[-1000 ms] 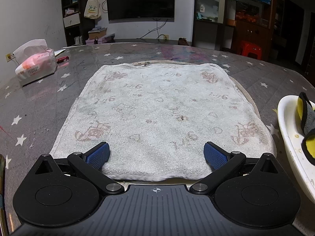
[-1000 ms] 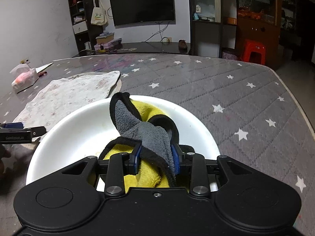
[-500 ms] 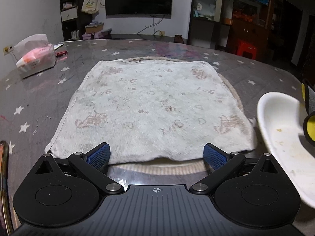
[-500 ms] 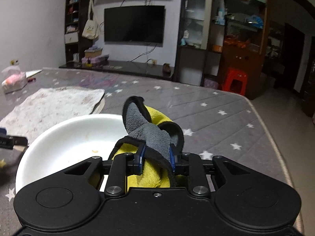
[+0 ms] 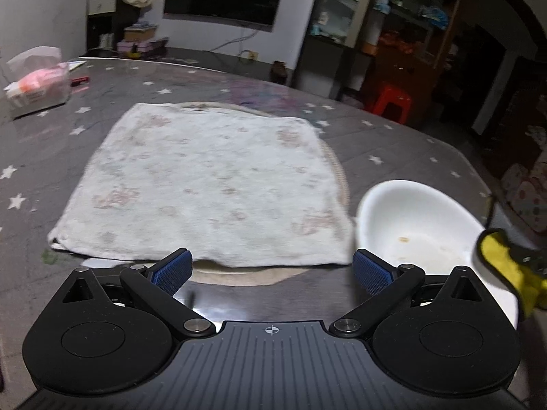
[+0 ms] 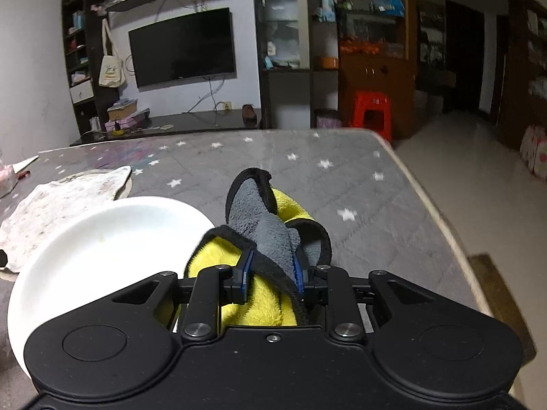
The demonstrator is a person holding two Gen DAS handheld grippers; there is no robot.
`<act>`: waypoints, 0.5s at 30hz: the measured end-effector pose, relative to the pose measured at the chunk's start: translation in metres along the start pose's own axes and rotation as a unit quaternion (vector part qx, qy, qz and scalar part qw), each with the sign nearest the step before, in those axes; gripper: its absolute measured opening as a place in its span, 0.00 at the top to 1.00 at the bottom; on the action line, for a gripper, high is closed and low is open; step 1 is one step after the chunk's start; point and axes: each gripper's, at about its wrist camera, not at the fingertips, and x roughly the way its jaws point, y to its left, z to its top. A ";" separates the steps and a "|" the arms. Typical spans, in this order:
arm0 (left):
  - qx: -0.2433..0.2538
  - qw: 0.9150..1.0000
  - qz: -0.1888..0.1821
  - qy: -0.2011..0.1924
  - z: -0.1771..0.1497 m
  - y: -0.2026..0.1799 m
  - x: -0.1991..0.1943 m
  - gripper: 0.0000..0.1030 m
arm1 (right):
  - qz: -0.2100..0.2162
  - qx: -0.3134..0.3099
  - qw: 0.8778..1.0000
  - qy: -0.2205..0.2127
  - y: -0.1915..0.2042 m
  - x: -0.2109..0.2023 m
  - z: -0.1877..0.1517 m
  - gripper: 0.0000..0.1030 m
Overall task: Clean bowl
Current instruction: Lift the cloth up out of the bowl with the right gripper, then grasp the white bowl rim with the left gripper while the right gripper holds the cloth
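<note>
One white bowl [image 6: 102,249] sits on the star-patterned surface [image 6: 342,184], touching the worn towel's [image 5: 205,184] right corner; small food specks dot its inside, and its near rim is hidden behind the right gripper [image 6: 271,273]. That gripper's fingers are clamped on a yellow-and-grey cloth [image 6: 263,225] just right of the bowl. The left gripper [image 5: 271,270] hangs wide apart, holding nothing. No writing is legible; the towel's print is blurred. Bare surface runs to the right edge.

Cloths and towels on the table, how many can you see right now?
2. The white towel lies spread flat on the table, left of the bowl. The yellow and grey cloth is clamped in the right gripper, beside the bowl. Others may be hidden.
</note>
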 end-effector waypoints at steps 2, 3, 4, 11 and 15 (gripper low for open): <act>0.005 1.000 -0.011 0.006 -0.001 -0.008 0.002 0.02 | 0.000 0.003 1.000 0.007 -0.003 0.002 -0.005 0.75; 0.007 1.000 -0.014 0.010 -0.002 -0.011 0.004 0.02 | 0.000 0.005 1.000 0.010 -0.005 0.003 -0.007 0.75; 0.007 1.000 -0.017 0.013 -0.002 -0.013 0.006 0.02 | 0.002 0.007 1.000 0.013 -0.005 0.003 -0.009 0.75; 0.016 0.999 -0.033 0.027 -0.005 -0.030 0.012 0.02 | 0.012 0.000 1.000 0.019 -0.001 -0.004 -0.021 0.75; 0.021 0.998 -0.036 0.036 -0.008 -0.037 0.015 0.02 | 0.020 0.001 1.000 0.019 -0.001 -0.011 -0.025 0.75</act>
